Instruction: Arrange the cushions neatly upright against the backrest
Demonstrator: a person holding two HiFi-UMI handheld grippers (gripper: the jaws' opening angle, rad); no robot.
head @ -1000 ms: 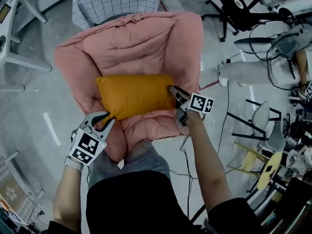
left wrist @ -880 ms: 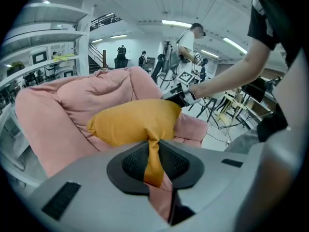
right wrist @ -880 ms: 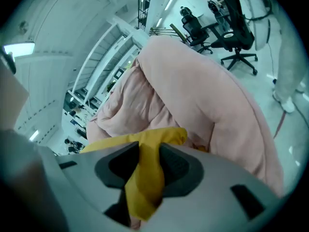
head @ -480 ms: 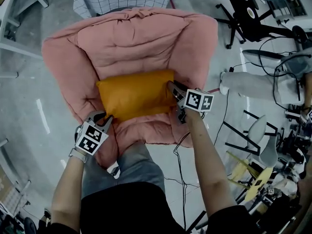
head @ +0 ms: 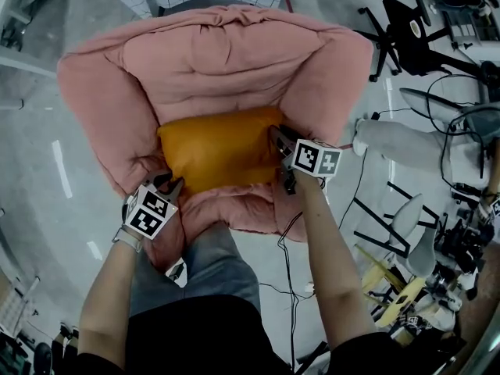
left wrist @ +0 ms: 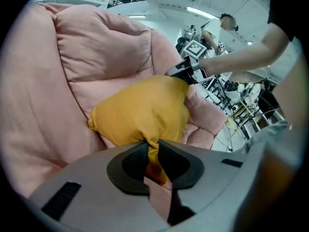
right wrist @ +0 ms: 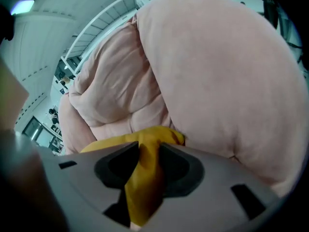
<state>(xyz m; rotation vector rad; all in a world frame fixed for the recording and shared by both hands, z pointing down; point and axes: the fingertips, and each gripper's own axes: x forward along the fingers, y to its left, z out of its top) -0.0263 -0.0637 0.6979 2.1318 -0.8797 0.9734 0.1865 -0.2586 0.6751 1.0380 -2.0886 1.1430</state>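
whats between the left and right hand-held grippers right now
The orange cushion fills the whole stretch. The left hand-held gripper pinches one end and the right hand-held gripper pinches the other. The head view shows this.

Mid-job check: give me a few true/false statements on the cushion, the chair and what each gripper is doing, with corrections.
1. The left gripper is clamped on a corner of the orange cushion. True.
2. The right gripper is open and holds nothing. False: its jaws pinch cushion fabric too.
3. The cushion sits inside the pink padded chair, between its armrests. True.
4. Both grippers hold the same end of the cushion. False: they hold opposite ends.
5. A blue cushion stands against the backrest. False: the orange cushion is the only one visible in the chair.
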